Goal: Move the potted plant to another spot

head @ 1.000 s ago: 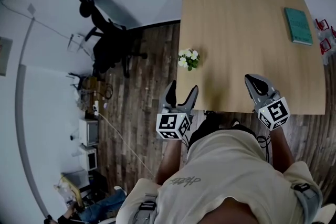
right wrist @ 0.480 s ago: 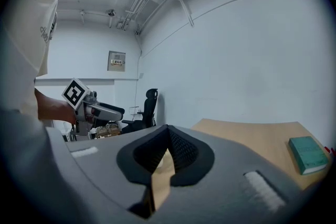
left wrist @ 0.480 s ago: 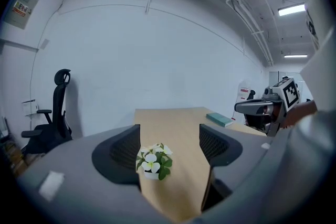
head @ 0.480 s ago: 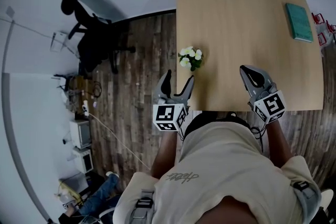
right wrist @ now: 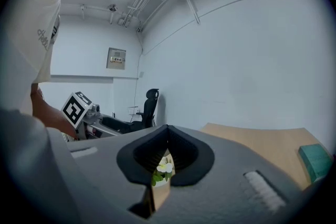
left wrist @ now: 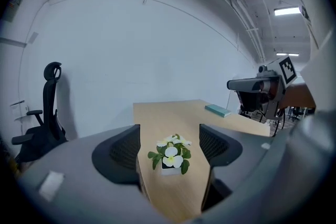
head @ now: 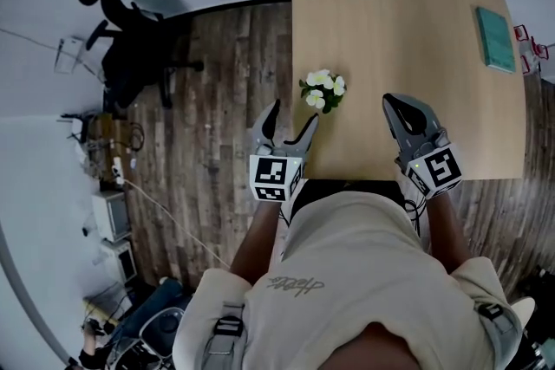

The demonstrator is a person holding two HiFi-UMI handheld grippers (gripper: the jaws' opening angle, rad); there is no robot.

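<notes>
My left gripper (head: 293, 113), jaws spread, hovers just near of the potted plant (head: 324, 89). Plan: centre the pot between them, grip low. My right gripper (head: 392, 103) is pressed shut, empty.

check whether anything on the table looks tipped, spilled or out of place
Nothing stands out. The potted plant stands upright near the left edge of the table, and the teal book lies flat at the far right. No spill shows.

L claw (head: 292, 113) jaws wide apart; R claw (head: 392, 102) jaws together; both pointing fwd.
</notes>
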